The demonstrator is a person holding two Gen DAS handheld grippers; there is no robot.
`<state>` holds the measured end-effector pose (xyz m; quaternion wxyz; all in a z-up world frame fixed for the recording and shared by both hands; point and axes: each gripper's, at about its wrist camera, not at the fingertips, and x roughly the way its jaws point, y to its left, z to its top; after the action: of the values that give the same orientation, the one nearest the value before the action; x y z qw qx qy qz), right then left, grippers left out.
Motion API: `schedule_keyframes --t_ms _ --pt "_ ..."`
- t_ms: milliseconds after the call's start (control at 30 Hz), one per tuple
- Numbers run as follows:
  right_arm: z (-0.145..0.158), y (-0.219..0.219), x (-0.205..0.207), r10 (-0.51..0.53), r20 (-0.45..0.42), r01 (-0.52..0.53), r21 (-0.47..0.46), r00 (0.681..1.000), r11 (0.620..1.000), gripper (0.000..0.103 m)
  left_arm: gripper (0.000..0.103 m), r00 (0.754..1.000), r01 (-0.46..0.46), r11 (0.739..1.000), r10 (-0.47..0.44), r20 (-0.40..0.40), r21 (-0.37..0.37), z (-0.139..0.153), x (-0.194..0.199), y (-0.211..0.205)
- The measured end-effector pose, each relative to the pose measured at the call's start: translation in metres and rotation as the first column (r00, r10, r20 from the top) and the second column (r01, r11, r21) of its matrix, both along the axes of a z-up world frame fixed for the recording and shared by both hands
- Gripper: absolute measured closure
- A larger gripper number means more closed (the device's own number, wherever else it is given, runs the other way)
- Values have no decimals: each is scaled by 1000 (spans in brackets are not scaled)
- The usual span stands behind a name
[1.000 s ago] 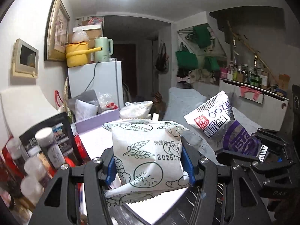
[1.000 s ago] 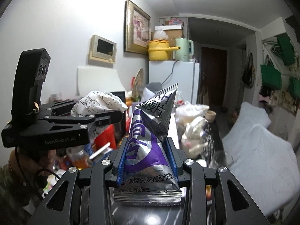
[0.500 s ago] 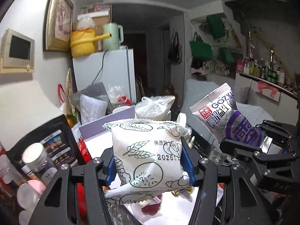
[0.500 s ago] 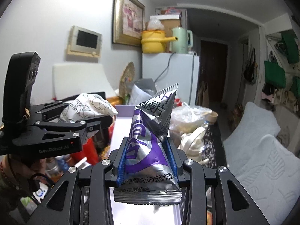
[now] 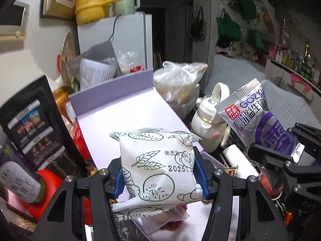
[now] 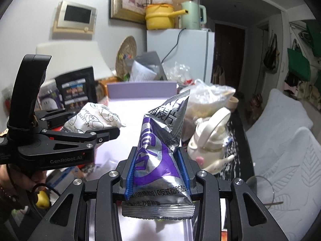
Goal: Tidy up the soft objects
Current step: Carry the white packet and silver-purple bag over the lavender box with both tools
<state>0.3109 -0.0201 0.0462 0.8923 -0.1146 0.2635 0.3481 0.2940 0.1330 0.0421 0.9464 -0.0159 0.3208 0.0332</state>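
Note:
My left gripper [image 5: 158, 172] is shut on a white snack packet [image 5: 158, 166] printed with green line drawings, held above a long lavender box [image 5: 128, 110]. In the right wrist view the left gripper [image 6: 100, 128] and its white packet [image 6: 92, 117] are at the left. My right gripper [image 6: 157, 174] is shut on a silver and purple snack bag [image 6: 160, 156], held upright over the same box [image 6: 140, 89]. In the left wrist view this bag [image 5: 258, 118] shows at the right.
A cream kettle [image 5: 210, 124] and a clear plastic bag [image 5: 180, 84] stand right of the box. A black carton [image 5: 30, 128], jars and a red lid [image 5: 48, 182] crowd the left. A white fridge [image 6: 180, 54] stands behind. A pale sofa [image 6: 284, 150] is at the right.
Both grippers have tilted down and moved forward over the lavender box, each still holding its packet. The box floor now fills more of both views.

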Motion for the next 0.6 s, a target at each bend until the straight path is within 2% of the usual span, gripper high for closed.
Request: schedule_keyframes --t_ms 600 --pt "-65 -5 31 -58 -126 52 -48 990 997 66 46 991 17 999 -24 -134 -52 -71 21 -11"
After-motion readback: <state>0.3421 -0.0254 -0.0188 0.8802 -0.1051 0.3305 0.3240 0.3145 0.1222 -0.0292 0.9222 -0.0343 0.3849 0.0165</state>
